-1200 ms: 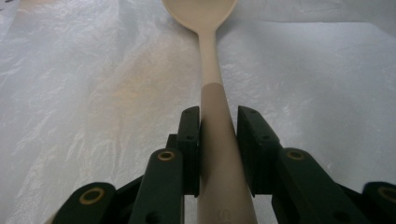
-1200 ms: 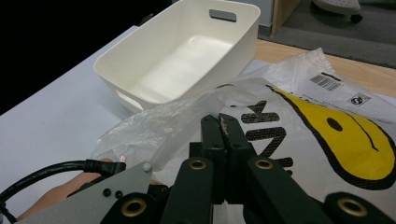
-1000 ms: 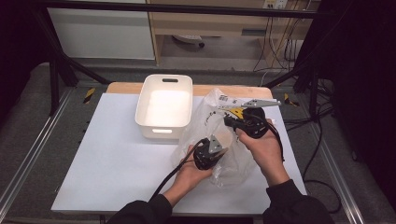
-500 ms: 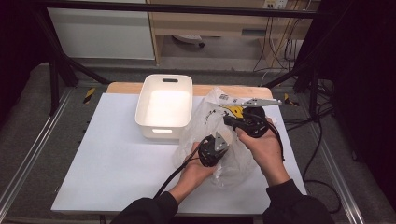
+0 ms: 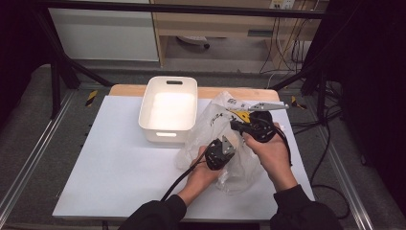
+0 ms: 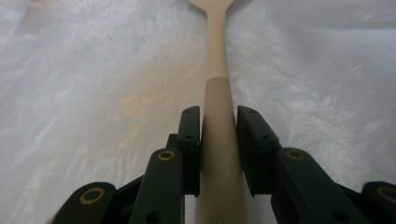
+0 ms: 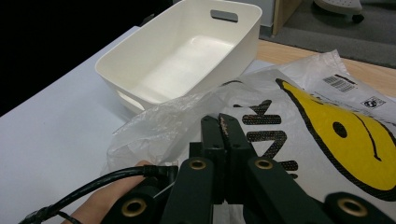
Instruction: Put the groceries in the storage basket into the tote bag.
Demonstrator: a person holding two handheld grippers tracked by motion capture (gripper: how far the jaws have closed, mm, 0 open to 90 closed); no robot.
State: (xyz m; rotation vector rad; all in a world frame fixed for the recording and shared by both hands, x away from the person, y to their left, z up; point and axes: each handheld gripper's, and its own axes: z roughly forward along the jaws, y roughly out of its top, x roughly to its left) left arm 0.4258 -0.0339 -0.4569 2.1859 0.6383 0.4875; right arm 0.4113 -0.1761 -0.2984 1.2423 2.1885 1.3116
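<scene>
Lying inside the clear plastic bag (image 5: 225, 139), a pale wooden spoon (image 6: 217, 116) is what the left gripper (image 6: 218, 140) has hold of: its two black jaws press against either side of the round handle, with only the handle's width between them. The handle runs away from the camera toward the spoon's bowl, which is cut off at the top edge of the left gripper view, and its near end is cut off at the bottom. All around it is crinkled, milky film, so the table under it cannot be made out. In the high view the spoon itself is too faint to pick out through the bag, which lies on the right half of the white table (image 5: 105, 163), just beside the white bin (image 5: 168, 108).

The right gripper (image 7: 225, 140) has its jaws drawn tight together on a fold of the bag's film near its opening; how much plastic is caught between them is hard to see. Beyond it the bag shows a yellow face print and black lettering, partly hidden by wrinkles. The bin stands open and bare inside. A hand and a black cable (image 7: 98, 182) show at the lower left of the right gripper view.
</scene>
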